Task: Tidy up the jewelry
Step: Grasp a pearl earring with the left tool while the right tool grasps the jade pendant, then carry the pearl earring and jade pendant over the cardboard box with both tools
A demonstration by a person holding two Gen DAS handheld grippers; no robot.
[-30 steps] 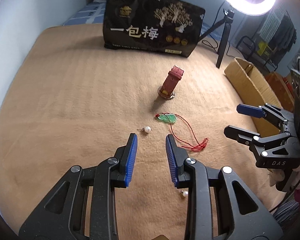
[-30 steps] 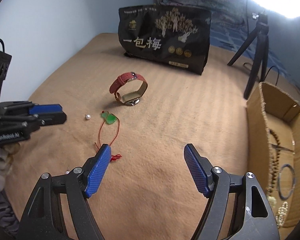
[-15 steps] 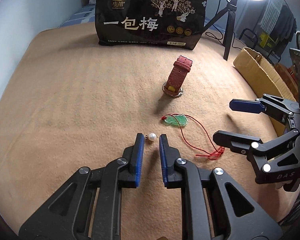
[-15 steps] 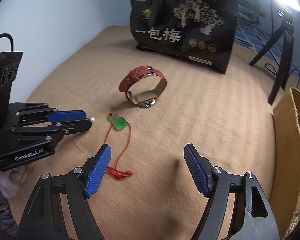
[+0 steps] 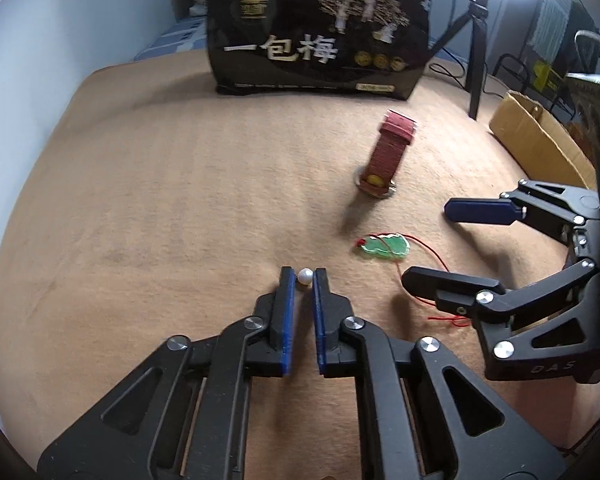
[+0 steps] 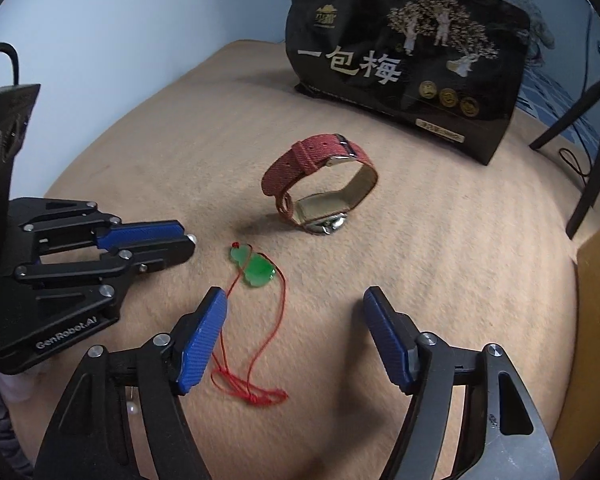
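Note:
My left gripper is shut on a small pearl earring, pinched at its fingertips on the tan blanket. It also shows in the right wrist view at the left. A green gourd pendant on a red cord lies just right of it. A red-strapped watch stands on its face beyond the pendant. My right gripper is open and empty, hovering over the cord near the pendant. A second pearl earring lies under its left finger.
A black snack bag stands at the back of the blanket. A cardboard box sits at the right edge, beside a ring light tripod. A pale blue wall runs along the left.
My left gripper moved forward to the pearl earring and closed on it. My right gripper moved forward and left over the red cord, staying open.

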